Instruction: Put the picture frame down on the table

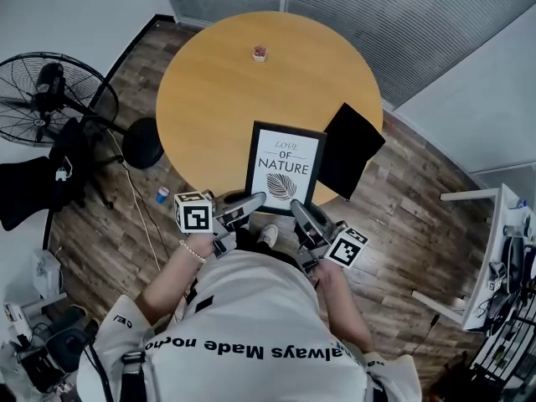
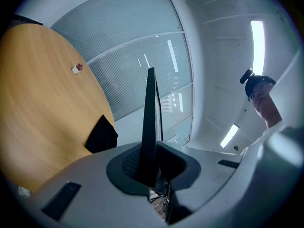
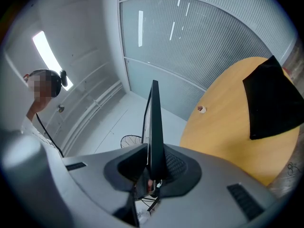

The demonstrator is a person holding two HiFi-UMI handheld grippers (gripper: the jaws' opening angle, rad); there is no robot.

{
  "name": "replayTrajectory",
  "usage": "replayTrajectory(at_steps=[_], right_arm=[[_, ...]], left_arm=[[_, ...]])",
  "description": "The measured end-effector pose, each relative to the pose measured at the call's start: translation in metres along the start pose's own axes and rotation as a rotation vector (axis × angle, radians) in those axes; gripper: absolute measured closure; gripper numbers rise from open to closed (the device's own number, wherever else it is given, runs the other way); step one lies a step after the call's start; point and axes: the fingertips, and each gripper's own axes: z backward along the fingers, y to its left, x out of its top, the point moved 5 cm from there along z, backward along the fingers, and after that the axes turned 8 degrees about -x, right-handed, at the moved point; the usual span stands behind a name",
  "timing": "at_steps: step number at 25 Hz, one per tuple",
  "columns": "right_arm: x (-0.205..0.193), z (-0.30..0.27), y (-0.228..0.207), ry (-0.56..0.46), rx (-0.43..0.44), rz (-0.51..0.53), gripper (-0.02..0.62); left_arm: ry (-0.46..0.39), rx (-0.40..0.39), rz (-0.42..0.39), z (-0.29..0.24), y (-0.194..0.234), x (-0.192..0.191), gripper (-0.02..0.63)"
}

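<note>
**Framed print held at the table's near edge, a gripper on each lower corner**

Head view: I hold the picture frame (image 1: 285,166) by its bottom edge, with my left gripper (image 1: 248,203) on the lower left corner and my right gripper (image 1: 305,218) on the lower right. The print, lettered "LOVE OF NATURE" over a leaf, faces up toward my head. The frame overlaps the near rim of the round wooden table (image 1: 209,99); I cannot tell from here whether it touches the top. A black sheet (image 1: 352,149) lies just beside the frame's right side and juts past the table's edge. A small pink object (image 1: 260,54) sits well apart at the far side of the table. A fan (image 1: 46,99) stands on the wooden floor to the left.

Left gripper view: My jaws are clamped on the frame (image 2: 151,122), which rises edge-on from between the pads as a thin dark blade. The table (image 2: 42,103) fills the left, carrying the black sheet (image 2: 102,136) and the pink object (image 2: 77,69).

Right gripper view: The jaws are likewise pressed onto the frame (image 3: 154,122), seen edge-on. The table (image 3: 228,122) lies to the right with the black sheet (image 3: 273,99) and the pink object (image 3: 202,109); the fan (image 3: 130,140) shows low behind the frame.
</note>
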Motion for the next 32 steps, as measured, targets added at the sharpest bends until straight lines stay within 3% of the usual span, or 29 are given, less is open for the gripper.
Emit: replayTrajectory(at_steps=[10,20,32], right_arm=[[-0.001,-0.008,0.0,0.004,0.003,0.0,0.505],[-0.002,-0.129,0.008,0.034,-0.034,0.013,0.503],[-0.02,-0.173,-0.001,0.038,-0.132,0.047,0.495]], left_arm=[[-0.003,0.006,-0.005,0.005,0.003,0.005,0.555],[-0.007,0.01,0.002,0.07,0.054,0.092,0.555],[0.033,0.017,0.017,0.1,0.092,0.111,0.552]])
